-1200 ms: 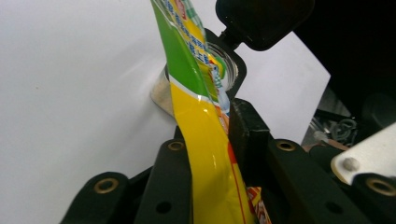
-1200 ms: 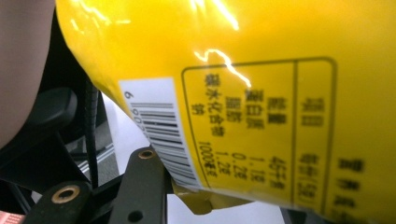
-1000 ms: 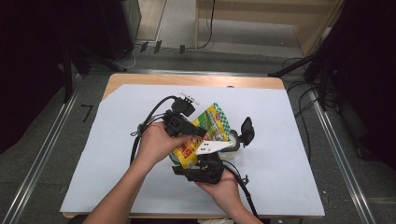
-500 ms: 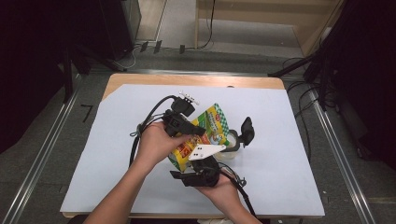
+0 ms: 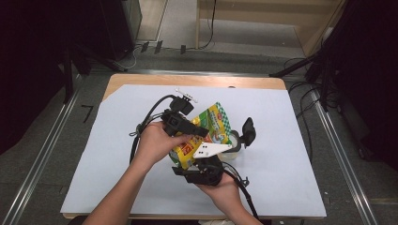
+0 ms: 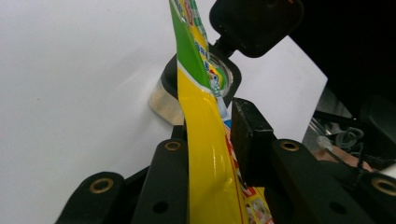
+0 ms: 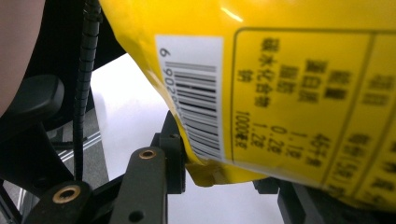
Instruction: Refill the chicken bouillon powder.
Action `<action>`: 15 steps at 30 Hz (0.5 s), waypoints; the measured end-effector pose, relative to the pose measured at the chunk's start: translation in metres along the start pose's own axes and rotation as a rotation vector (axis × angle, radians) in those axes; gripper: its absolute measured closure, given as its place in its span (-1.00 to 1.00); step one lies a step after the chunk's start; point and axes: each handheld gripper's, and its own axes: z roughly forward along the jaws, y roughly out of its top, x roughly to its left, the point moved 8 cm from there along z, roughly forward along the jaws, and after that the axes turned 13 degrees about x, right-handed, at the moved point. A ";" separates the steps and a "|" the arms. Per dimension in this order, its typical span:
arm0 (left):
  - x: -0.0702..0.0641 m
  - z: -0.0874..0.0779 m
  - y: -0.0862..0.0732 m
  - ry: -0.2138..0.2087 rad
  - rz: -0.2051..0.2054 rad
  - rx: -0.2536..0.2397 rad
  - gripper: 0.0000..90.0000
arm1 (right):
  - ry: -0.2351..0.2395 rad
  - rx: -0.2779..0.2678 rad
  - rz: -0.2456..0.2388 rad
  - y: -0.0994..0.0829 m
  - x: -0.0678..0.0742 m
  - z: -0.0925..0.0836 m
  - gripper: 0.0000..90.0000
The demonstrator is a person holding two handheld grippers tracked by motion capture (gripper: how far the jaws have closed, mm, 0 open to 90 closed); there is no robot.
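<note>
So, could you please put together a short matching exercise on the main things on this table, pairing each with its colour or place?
Things:
1. snack bag
2. table cover
3. barcode label
4. left hand-held gripper

Descriptions:
A. white with black lines, on the back of the bag
B. pale sheet spread over the wooden table
C. yellow and green, lifted above the table
D. black, jaws on either side of the bag's edge

Pairs: 1-C, 2-B, 3-A, 4-D
</note>
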 end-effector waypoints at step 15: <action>0.000 -0.004 -0.004 0.008 0.003 0.030 0.65 | 0.016 -0.035 0.042 0.001 -0.004 -0.004 0.48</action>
